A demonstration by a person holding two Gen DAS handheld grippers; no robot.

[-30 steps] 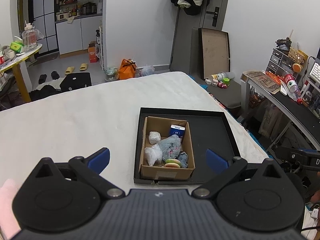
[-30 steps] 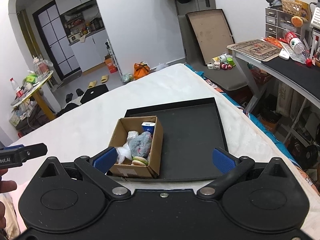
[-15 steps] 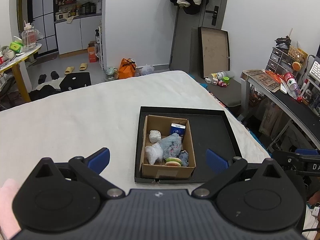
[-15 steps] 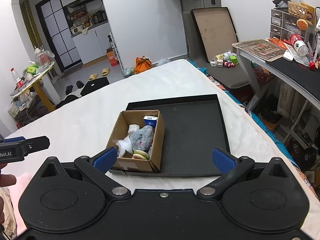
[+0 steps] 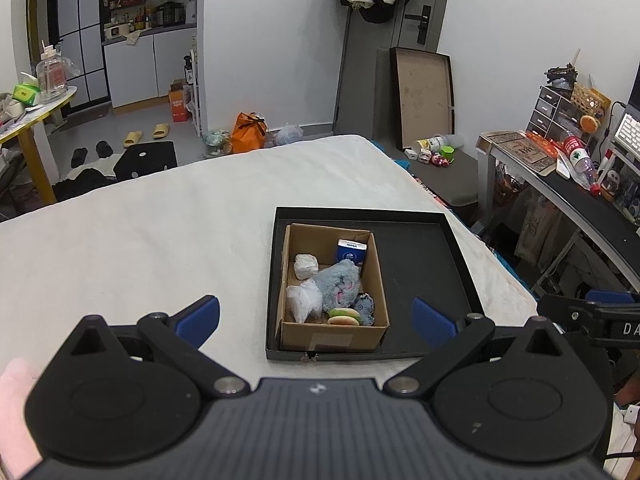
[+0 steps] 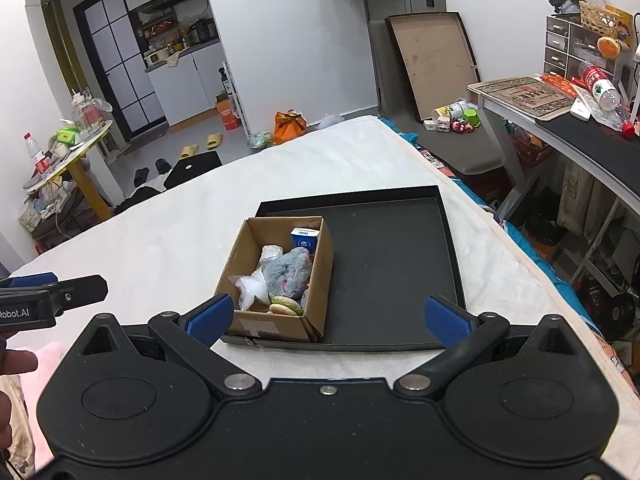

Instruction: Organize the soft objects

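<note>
"Robot.AI" on left gripper point(image 6: 48, 300) side.

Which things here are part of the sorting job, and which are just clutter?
Job: box, black tray, grey plush, burger toy, clear bag, white lump, blue carton, both open claws.

Clutter: orange bag, slippers, desk, leaning board.

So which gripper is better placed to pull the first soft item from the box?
Probably the left gripper: the cardboard box lies centred between its open jaws. The right gripper, also open, has the box off to its left.
</note>
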